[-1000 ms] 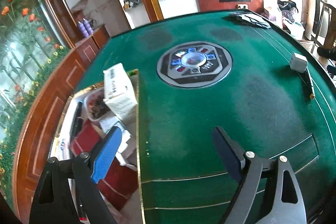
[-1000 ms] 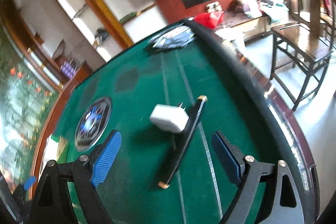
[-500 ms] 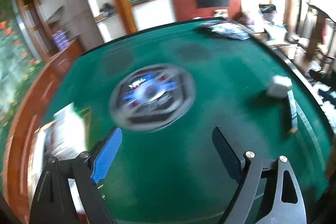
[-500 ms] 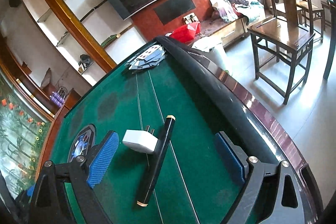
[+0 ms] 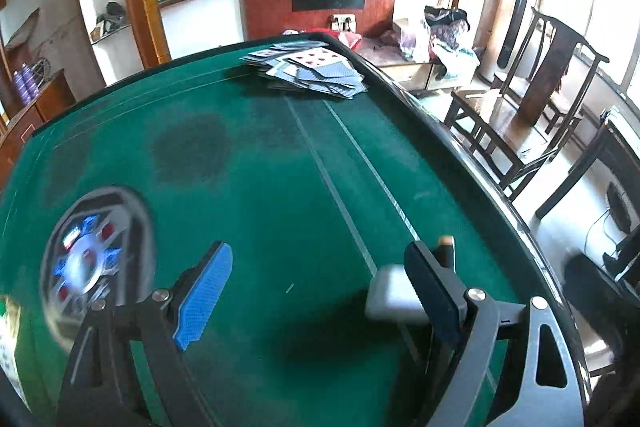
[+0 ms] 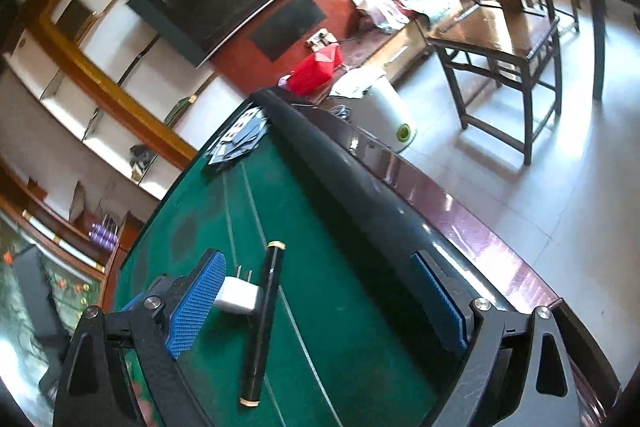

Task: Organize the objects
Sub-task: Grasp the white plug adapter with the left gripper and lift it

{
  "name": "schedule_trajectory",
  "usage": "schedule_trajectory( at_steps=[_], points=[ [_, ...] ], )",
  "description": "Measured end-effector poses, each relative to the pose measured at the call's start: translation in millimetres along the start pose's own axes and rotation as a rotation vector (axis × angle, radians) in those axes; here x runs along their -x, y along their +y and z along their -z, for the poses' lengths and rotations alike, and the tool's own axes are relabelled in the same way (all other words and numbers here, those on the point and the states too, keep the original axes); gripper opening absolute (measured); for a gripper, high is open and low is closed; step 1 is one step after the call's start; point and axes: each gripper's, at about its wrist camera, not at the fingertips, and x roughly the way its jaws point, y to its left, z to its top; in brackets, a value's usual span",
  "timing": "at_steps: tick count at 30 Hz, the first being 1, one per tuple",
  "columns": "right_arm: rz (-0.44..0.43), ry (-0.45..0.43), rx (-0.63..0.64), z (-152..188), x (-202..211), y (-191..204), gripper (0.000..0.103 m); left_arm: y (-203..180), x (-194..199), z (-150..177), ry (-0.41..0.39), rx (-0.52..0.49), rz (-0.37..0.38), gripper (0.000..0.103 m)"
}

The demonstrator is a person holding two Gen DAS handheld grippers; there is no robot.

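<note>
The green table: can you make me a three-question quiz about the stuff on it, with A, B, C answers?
1. Where is the pile of playing cards?
A. at the far end of the table, by its edge
B. right between the tongs
C. on the floor

2. What colour is the plug?
A. red
B. white
C. yellow

3. How are the right tongs?
A. shut on the stick
B. shut on the plug
C. open, holding nothing

Answers:
1 A: the playing cards lie far off, near the rim of the table.
2 B: the plug is white, beside the black stick.
3 C: the right tongs stand wide, and their pads press on nothing.
</note>
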Motion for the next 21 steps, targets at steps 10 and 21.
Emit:
schedule_trajectory(
  at_steps=[10,21],
  points=[
    [0.011,-0.018,0.058,2,4,12,0.096,-39,-22,36,0.182,-0.325,0.071,0.087],
    [-0.007,0.023,0.087,7,-3,16,0.096,15,21,45,0.039,-0.1,0.087,0.087]
  ],
)
